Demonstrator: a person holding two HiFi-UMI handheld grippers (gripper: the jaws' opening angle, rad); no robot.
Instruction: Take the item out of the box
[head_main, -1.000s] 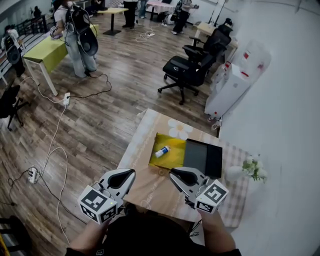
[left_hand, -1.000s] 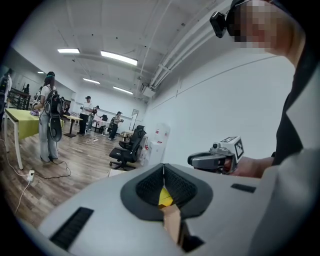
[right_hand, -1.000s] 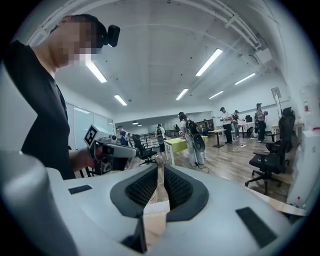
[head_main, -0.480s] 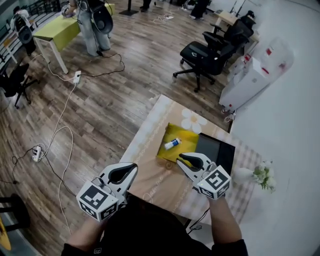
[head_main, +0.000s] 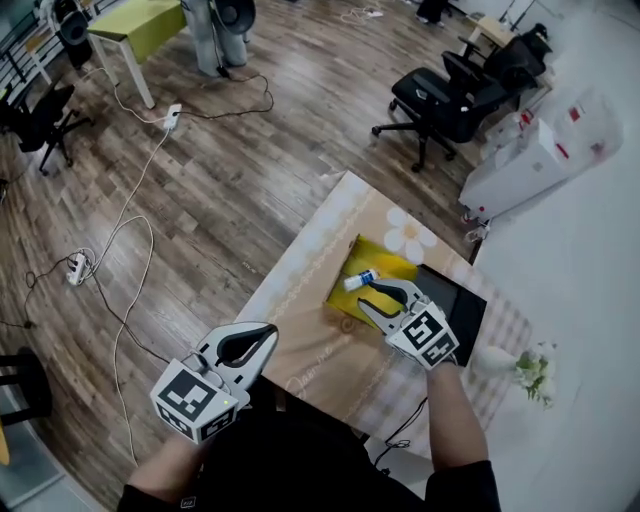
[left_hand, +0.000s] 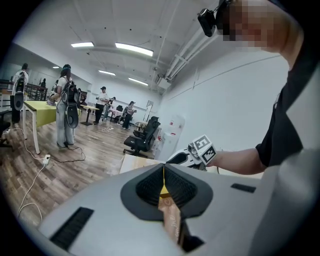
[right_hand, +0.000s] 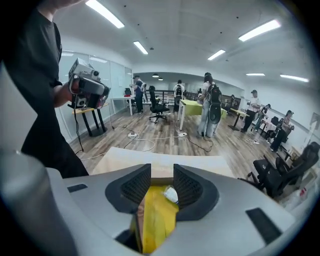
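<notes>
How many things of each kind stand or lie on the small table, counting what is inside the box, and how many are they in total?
Box: 1
Tube, in the box: 1
Black lid: 1
Vase of flowers: 1
Total: 4

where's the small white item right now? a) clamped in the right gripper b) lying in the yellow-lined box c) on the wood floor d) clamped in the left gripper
b: the small white item lies on the yellow lining of the box, just ahead of the right gripper, whose jaws are opening and do not touch it.
</notes>
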